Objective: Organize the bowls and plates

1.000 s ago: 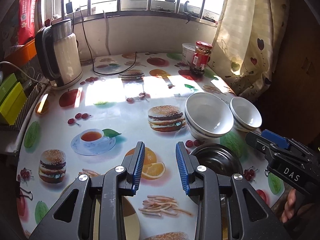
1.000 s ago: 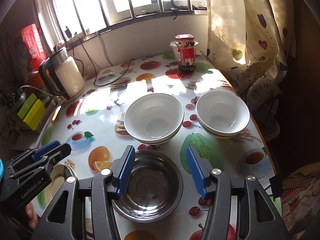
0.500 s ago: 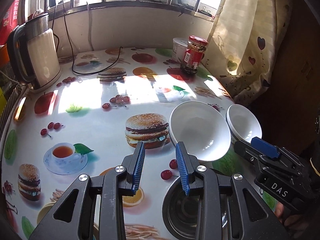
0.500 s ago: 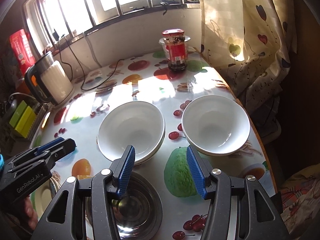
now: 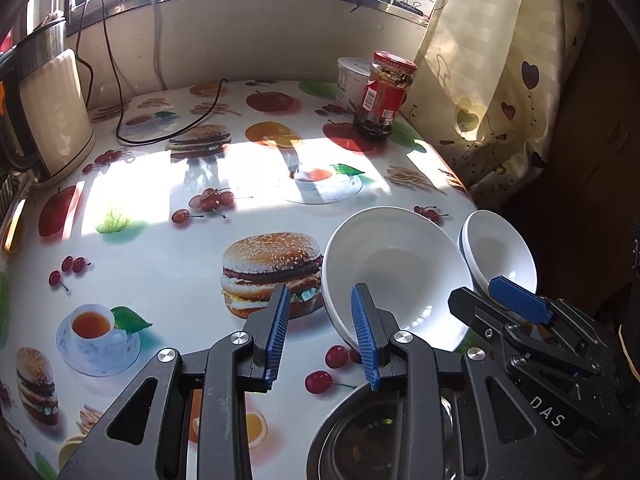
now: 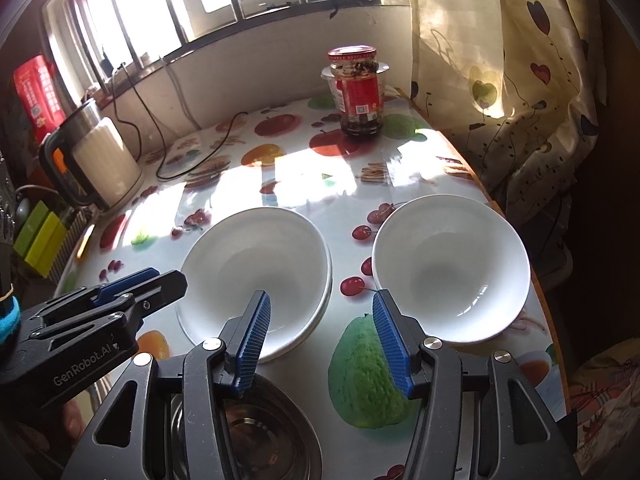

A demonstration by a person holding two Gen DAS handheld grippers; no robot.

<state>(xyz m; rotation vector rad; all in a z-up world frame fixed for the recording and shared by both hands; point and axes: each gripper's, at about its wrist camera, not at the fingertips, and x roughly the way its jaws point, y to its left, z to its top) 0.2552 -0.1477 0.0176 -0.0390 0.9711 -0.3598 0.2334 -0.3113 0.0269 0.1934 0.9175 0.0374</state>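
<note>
A stack of white bowls (image 6: pixel 256 272) sits mid-table; it also shows in the left wrist view (image 5: pixel 396 276). A second white bowl (image 6: pixel 452 264) sits to its right by the table edge, also in the left wrist view (image 5: pixel 500 252). A steel bowl (image 6: pixel 248 436) lies nearest, under both grippers, also in the left wrist view (image 5: pixel 376 436). My left gripper (image 5: pixel 320 332) is open and empty at the near-left rim of the white stack. My right gripper (image 6: pixel 320 340) is open and empty, just short of the gap between the two white bowls.
A red-lidded jar (image 6: pixel 358 92) and a white tub (image 5: pixel 352 80) stand at the back right. An electric kettle (image 6: pixel 100 160) with its cord stands at the back left. A curtain (image 6: pixel 520 80) hangs past the table's right edge. Green boxes (image 6: pixel 38 236) sit far left.
Both grippers have moved forward over the table, from above the steel bowl toward the white bowls. Both stayed open.
</note>
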